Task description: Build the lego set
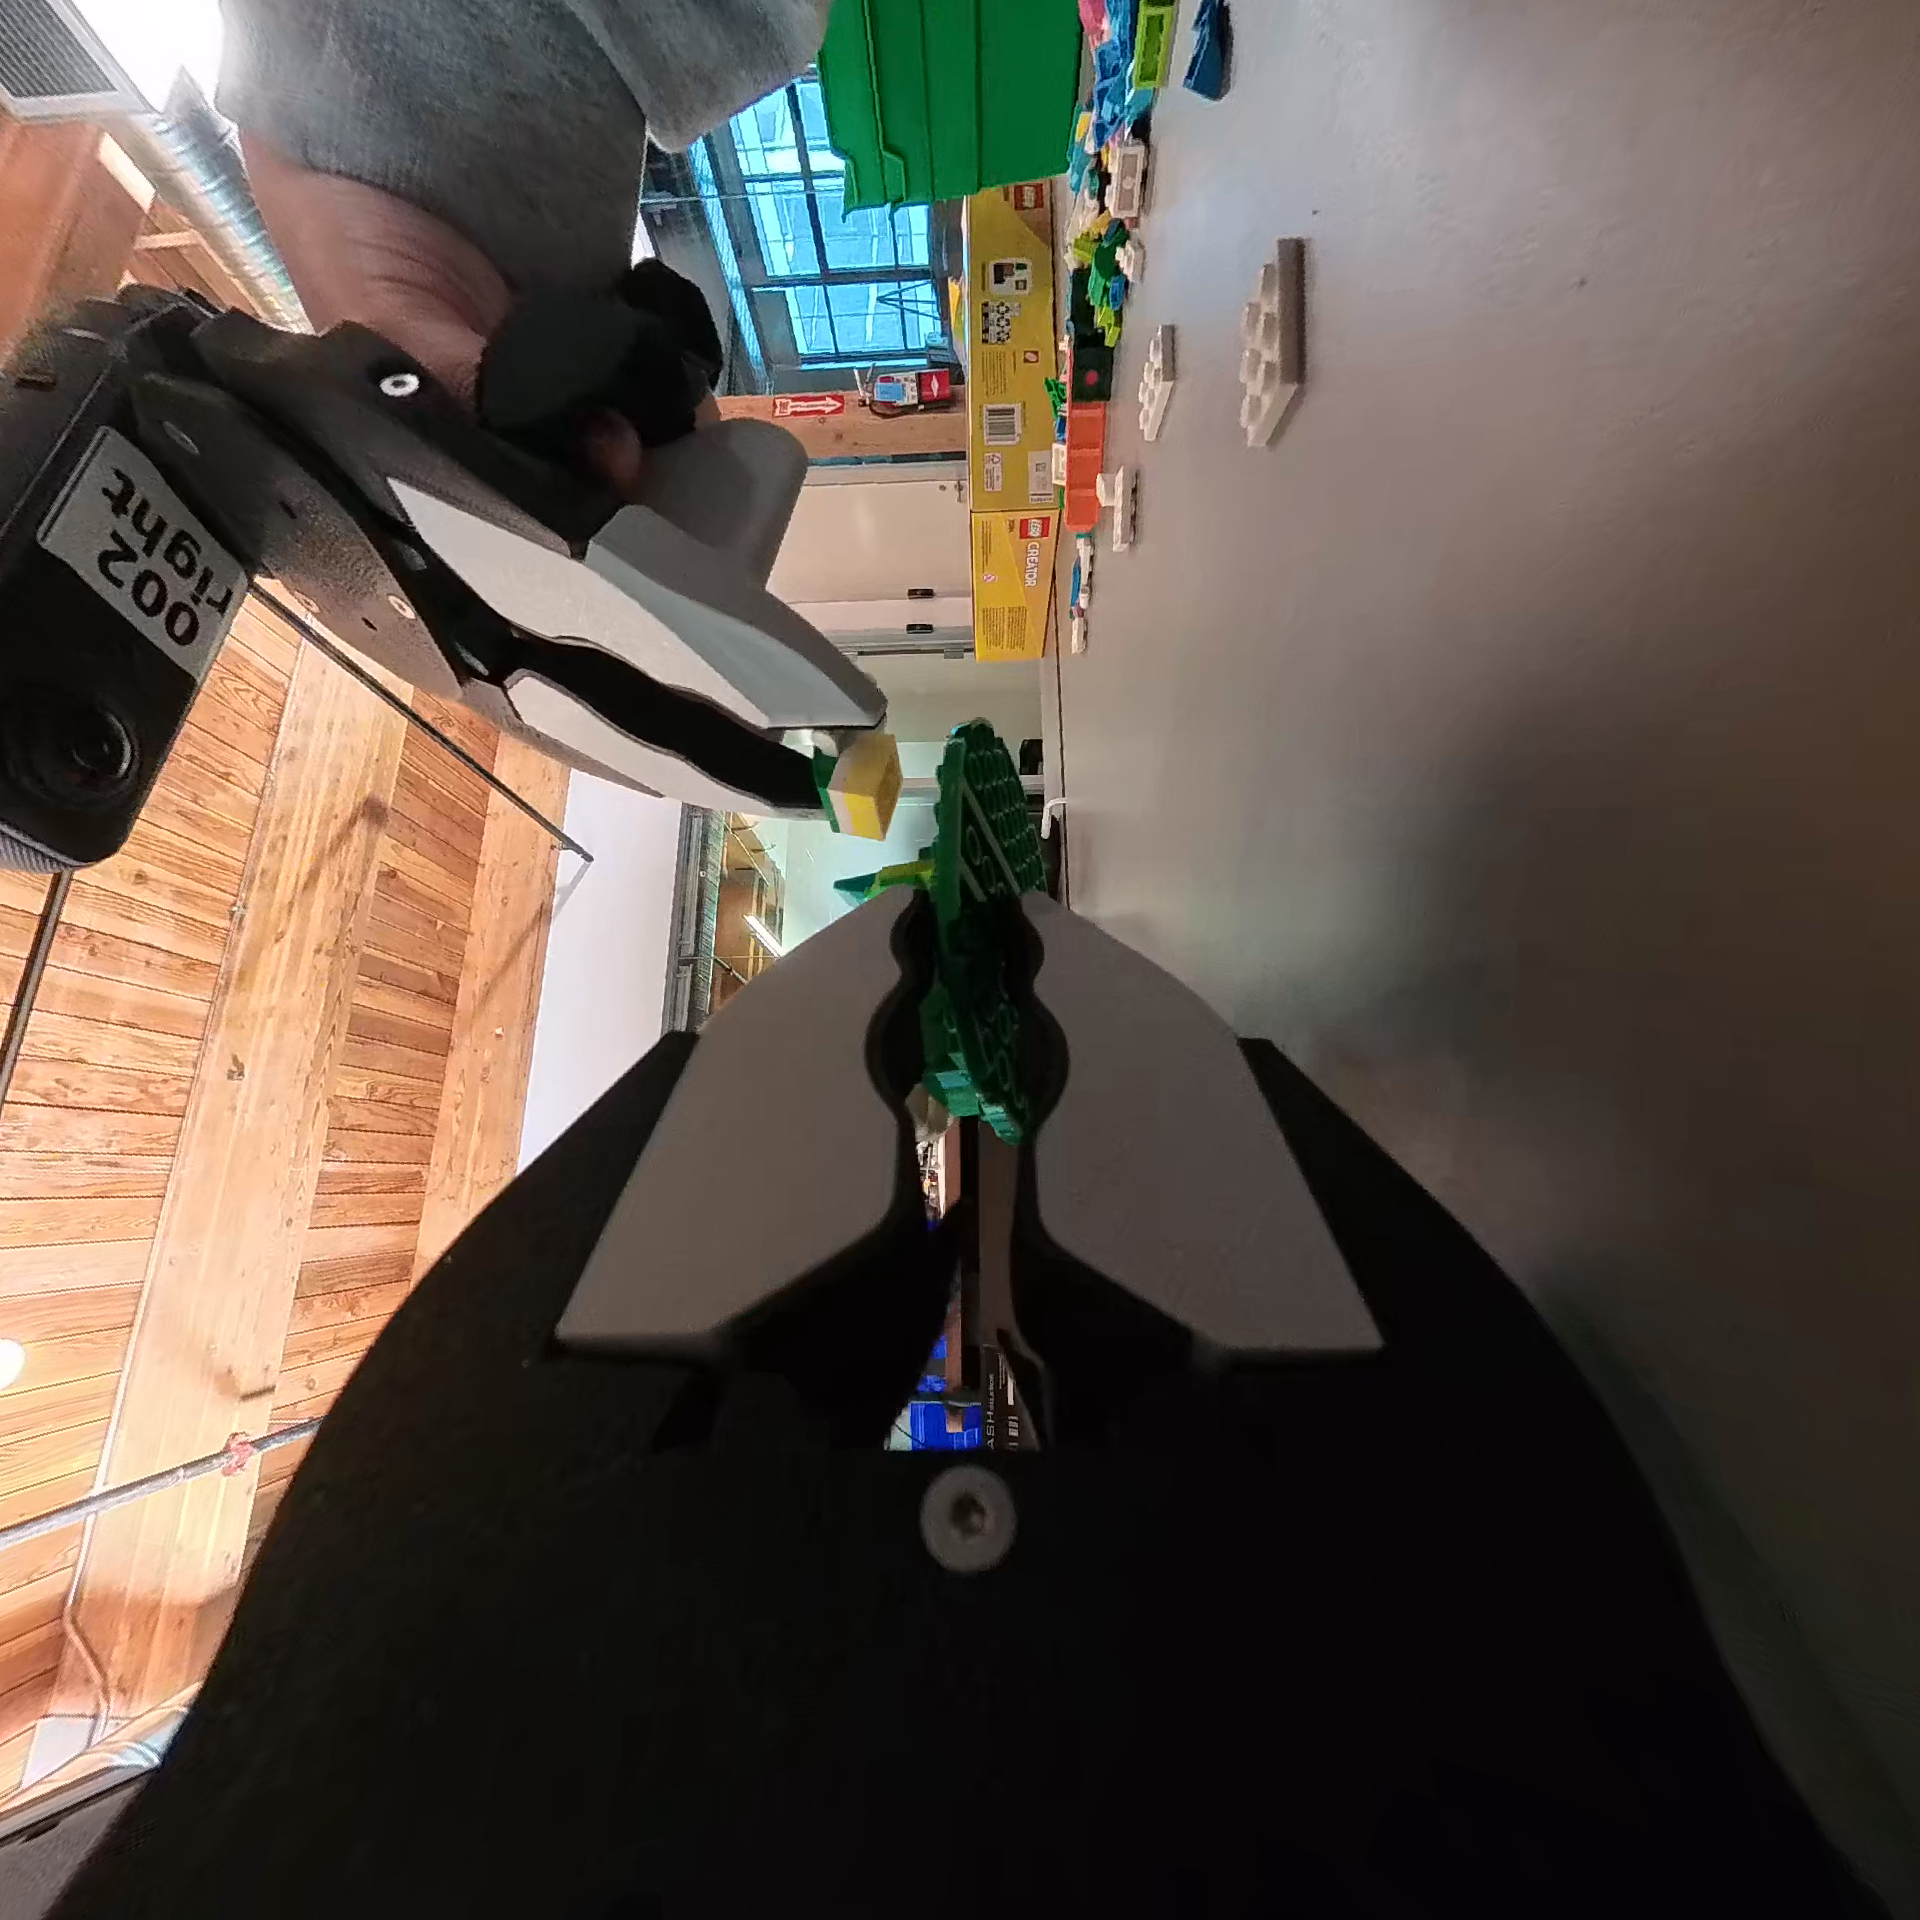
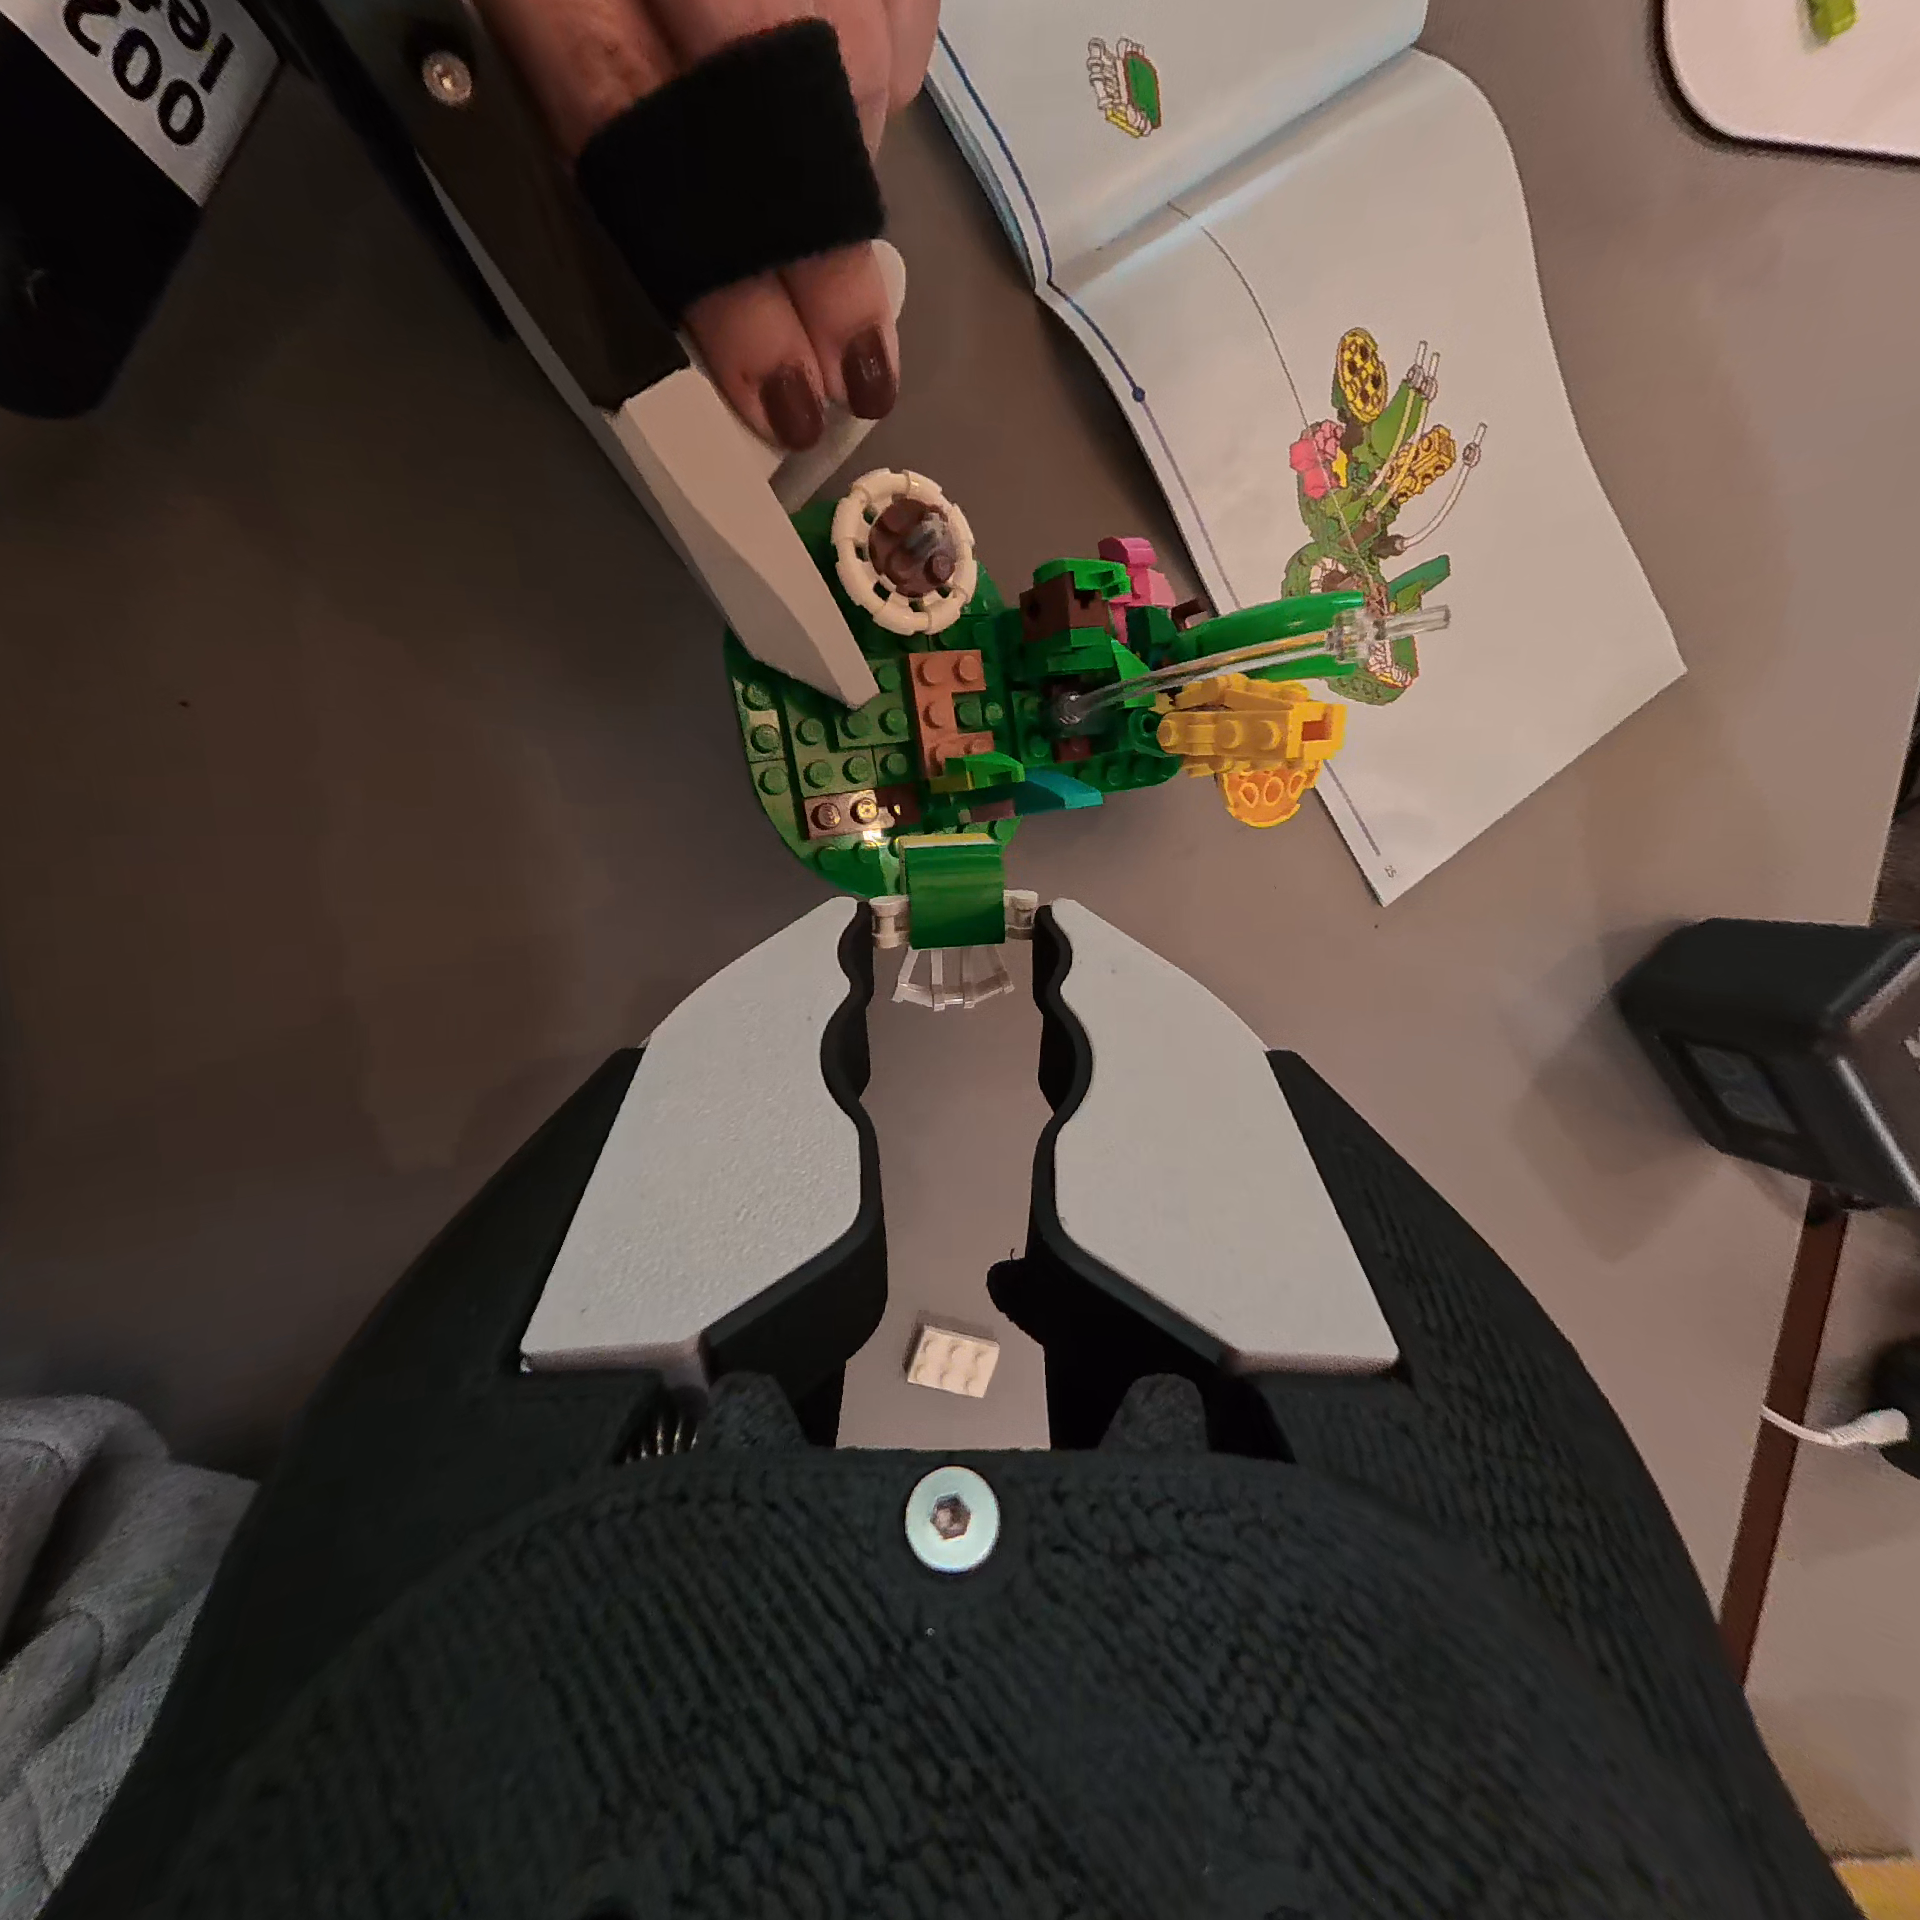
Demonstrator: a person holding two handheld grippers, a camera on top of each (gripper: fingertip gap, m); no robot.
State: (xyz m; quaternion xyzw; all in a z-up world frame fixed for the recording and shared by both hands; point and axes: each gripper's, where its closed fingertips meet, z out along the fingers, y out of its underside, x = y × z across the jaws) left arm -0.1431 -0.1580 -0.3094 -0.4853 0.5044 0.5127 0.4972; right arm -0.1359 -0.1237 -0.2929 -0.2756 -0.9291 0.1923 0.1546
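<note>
The part-built lego model (image 2: 935, 717) has a green base plate with brown bricks, a white ring, a pink flower, yellow parts and clear rods. My left gripper (image 2: 831, 675) is shut on the base plate's edge and holds it above the grey table. In the left wrist view the plate (image 1: 987, 821) stands edge-on between my left gripper's (image 1: 971, 914) tips. My right gripper (image 2: 951, 920) is shut on a small green piece (image 2: 951, 894) with white clips and a clear part. The piece (image 1: 868, 790) is close to the plate's edge, with a small gap.
An open instruction booklet (image 2: 1351, 416) lies beyond the model. A white brick (image 2: 951, 1361) lies on the table under my right gripper. A black device (image 2: 1787, 1049) is at the right. Loose bricks (image 1: 1107, 260), white plates (image 1: 1273, 343), a yellow box (image 1: 1013, 416) and a green bin (image 1: 945, 94) stand farther off. Left tips to right tips: about 5 cm. The right tips stand about 15 cm off the white brick (image 2: 951, 1361).
</note>
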